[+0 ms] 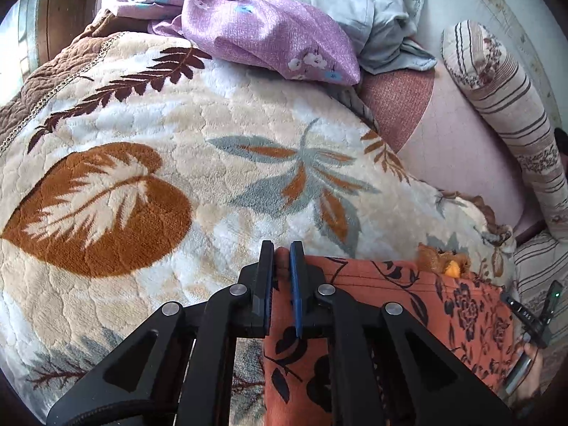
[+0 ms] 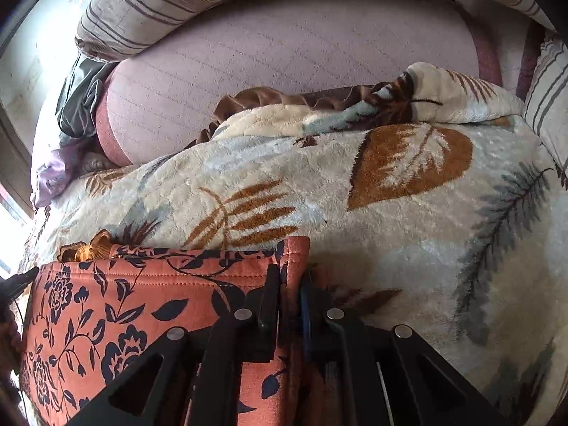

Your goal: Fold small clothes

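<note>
An orange garment with a dark floral print [image 1: 461, 305] lies on a fluffy cream blanket with leaf patterns [image 1: 184, 163]. My left gripper [image 1: 282, 248] is shut on the garment's left corner, with cloth pinched between the fingers. In the right wrist view the same garment [image 2: 117, 305] spreads to the left, and my right gripper [image 2: 289, 269] is shut on its right corner. The garment is stretched flat between the two grippers, its hemmed edge facing away. The blanket [image 2: 408, 234] fills the right wrist view beyond it.
A purple floral cloth [image 1: 269, 39] and a grey garment [image 1: 390, 17] lie at the far end of the bed. A striped pillow [image 1: 514, 117] lies along the right, with a pink sheet [image 2: 284, 60] beside it. A brown frilly item [image 2: 88, 245] sits at the garment's far edge.
</note>
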Available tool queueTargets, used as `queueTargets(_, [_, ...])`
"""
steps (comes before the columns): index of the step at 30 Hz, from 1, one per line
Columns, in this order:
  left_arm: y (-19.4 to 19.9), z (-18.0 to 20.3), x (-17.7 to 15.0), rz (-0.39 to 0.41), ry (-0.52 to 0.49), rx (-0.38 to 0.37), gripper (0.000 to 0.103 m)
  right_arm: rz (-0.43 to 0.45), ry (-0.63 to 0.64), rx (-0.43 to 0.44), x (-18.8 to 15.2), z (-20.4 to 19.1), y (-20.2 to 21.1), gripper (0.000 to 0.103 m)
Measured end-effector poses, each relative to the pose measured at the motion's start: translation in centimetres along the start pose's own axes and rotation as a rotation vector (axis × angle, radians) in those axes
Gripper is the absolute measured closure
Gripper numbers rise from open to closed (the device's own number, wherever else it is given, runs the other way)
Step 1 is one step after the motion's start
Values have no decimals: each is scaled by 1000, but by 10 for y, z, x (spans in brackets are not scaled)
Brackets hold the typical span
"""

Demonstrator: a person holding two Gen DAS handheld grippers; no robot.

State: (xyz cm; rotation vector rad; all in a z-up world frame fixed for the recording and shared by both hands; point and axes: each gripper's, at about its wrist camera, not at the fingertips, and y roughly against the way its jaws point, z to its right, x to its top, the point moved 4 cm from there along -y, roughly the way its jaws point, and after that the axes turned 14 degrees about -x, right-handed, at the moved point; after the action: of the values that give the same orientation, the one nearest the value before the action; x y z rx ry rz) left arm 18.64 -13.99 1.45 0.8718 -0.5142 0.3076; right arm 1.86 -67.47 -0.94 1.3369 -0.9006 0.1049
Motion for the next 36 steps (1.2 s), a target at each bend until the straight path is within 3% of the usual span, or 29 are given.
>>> queueTargets(1, [10,2,2,5,-2,-1,97,7,-9,-21,1,3,6,65])
queueTargets(2, [20,5,2,7,-15,2,97,26,-20,-29,1,6,16,59])
queueTargets(8, [74,42,-33,16,-145,-45,96,65,45,73,-20,-1,83,59])
queueTargets(14, [68,73,-100,-85,-226,-75,96,7,123,135,-70,-20,101,59])
queueTargets(17, [43,61,-126,-162,-232,5,96,-44,124,91,-91,-20,77,59])
queueTargets(20, [45,54,-130,-127,-220,-17,96,-40,157,7,-98,-20,62,59])
queueTargets(23, [60,58,-124,-116,-194,-28,96,-40,136,-37,-92,-23,74,59])
queueTargets(29, [76,69,-123,-108,-266,-11,96,49,265,143,-91,-101,137,59])
queueTargets(33, [63,59,-138,-132,-283,55,96,22,397,272,-120,-180,152,59])
queueTargets(36, [58,56,-148,-121,-310,90,96,-16,471,296,-153,-219,138,59])
